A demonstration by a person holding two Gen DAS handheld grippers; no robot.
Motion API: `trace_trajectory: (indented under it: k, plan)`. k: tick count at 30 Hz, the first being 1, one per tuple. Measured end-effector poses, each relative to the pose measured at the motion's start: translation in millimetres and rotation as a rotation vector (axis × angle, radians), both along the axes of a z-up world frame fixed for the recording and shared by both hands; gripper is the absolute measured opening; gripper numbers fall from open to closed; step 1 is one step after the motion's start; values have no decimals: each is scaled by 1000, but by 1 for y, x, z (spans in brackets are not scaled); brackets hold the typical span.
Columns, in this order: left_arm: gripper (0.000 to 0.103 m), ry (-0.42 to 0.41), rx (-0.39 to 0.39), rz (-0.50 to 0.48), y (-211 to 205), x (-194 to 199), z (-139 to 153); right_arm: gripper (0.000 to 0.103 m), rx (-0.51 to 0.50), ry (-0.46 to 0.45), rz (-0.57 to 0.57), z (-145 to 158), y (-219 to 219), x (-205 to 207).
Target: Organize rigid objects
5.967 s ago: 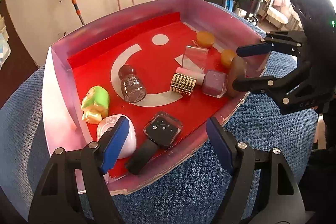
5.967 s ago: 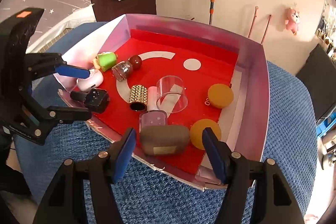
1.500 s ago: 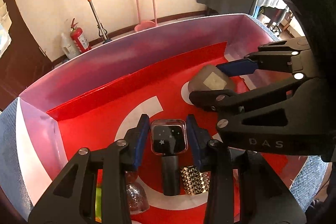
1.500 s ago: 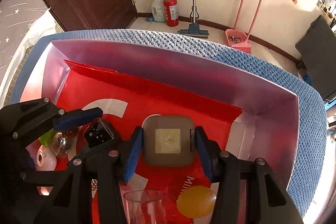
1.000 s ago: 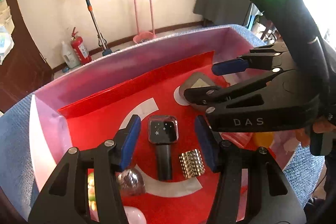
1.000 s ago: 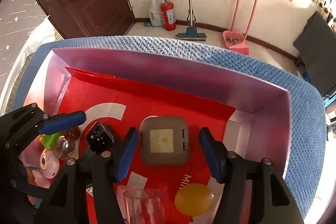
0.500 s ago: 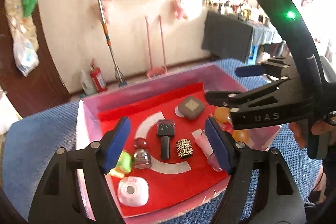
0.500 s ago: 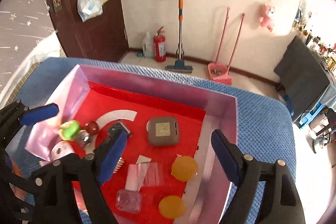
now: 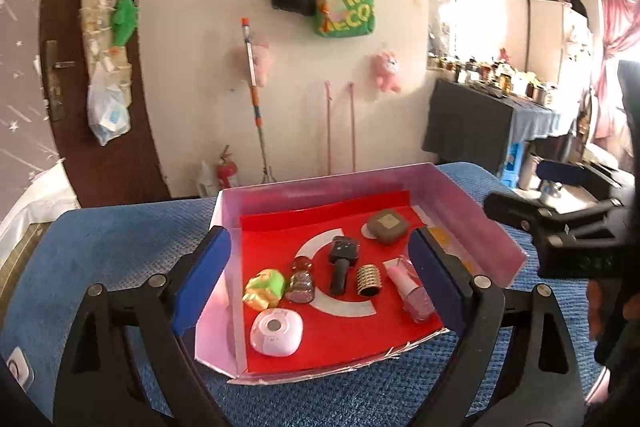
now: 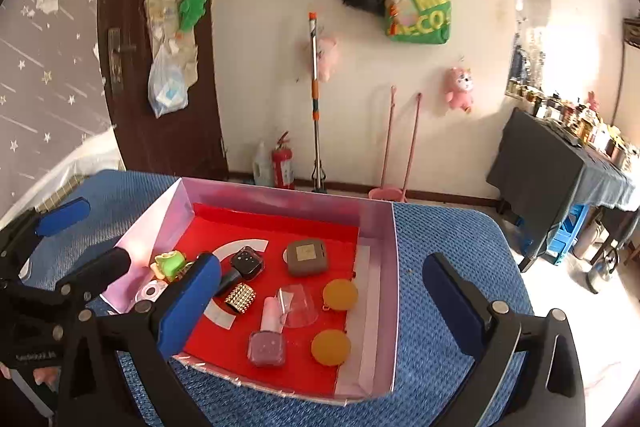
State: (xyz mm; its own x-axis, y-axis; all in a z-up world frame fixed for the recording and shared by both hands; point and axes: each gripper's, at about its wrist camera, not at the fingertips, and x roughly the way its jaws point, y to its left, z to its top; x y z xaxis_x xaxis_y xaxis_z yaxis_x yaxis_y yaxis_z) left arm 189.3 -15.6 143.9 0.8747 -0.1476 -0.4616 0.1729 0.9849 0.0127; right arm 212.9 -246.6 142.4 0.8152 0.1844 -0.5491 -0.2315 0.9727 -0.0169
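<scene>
Left hand-held gripper (image 9: pixel 320 267): jaws wide and opening, nothing between the pads, held above the near edge of the box (image 9: pixel 472 203). Right hand-held gripper (image 10: pixel 320 287): jaws at full spread and opening, likewise holding nothing, raised over the box.

The box — pink walls, red floor — sits on a blue woven surface (image 9: pixel 100 247). Contents, all lying loose on the red floor:
- grey-brown square case (image 10: pixel 307 257) near the far wall, apart from the rest
- black star-marked bottle (image 9: pixel 343 263) just left of the case, on its side
- gold studded cylinder (image 9: pixel 369 280) beside the bottle's cap
- glitter bottle (image 9: pixel 301 280) and green figure (image 9: pixel 265 287) in a row to the left
- white-pink round device (image 9: pixel 276 332) at the near left corner
- pink bottle (image 10: pixel 269 335), clear cup (image 10: pixel 298 305) touching it
- two orange discs (image 10: pixel 340 294) towards the right wall — well apart from both grippers
</scene>
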Motion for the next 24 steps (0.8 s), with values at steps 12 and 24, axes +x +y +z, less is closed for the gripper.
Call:
trace_trajectory:
  k: [12,24]
  plan:
    - [93,36,19,92,1,16,-51,103,-53,-79,-63,-63,8,-14]
    - [93,105,7,118,6,36,-77,103,-43,-55,-90,-93,8,7]
